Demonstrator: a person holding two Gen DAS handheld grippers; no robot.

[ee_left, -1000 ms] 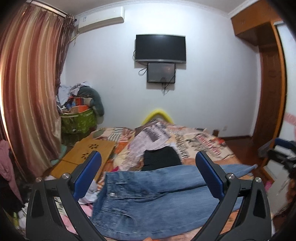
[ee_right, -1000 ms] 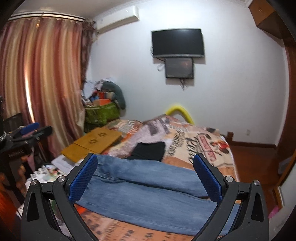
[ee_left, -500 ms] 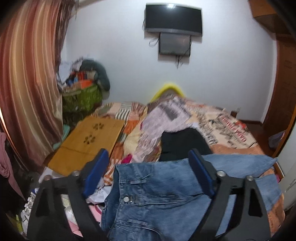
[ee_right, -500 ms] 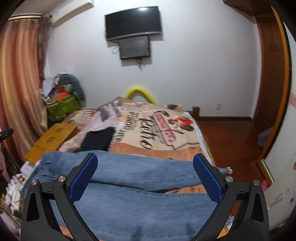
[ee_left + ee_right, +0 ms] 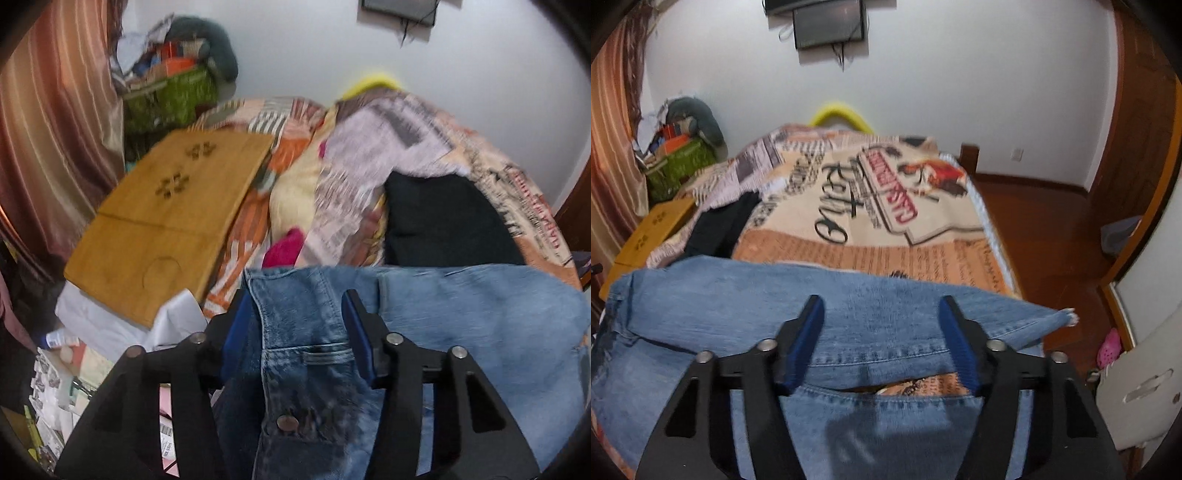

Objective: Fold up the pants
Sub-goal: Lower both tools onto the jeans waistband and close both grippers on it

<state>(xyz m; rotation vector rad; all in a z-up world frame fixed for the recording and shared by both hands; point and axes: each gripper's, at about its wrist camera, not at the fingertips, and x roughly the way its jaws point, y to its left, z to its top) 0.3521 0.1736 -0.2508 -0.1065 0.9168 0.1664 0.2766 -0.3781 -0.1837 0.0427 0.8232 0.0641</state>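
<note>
Though laid out flat across the near end of the bed, shows no fold yet: jeans front side up, waistband toward the left, legs running off to the right.

Starting at the left: a wooden board beside the bedding, well clear of the denim. Next, the left gripper over the waistband corner, just beyond the metal button. Jaws about half apart, just been closing, denim lying between the blue pads but not visibly pinched; judged as no hold yet. Behind the waistband, a black garment on the patterned bedspread, near the jeans.

Further right: two legs side by side, a sliver of bedspread showing between them. Right gripper above the far leg's seamed edge, short of the hem. Jaws likewise roughly half apart, just been closing, cloth between them, nothing clamped as far as can be told. Blurred in both views, so light contact cannot be ruled out.

Progress, as a judgement: only the laying-out done. Left to do: pinching both ends, bringing one leg over the other, then folding hem toward waistband.
</note>
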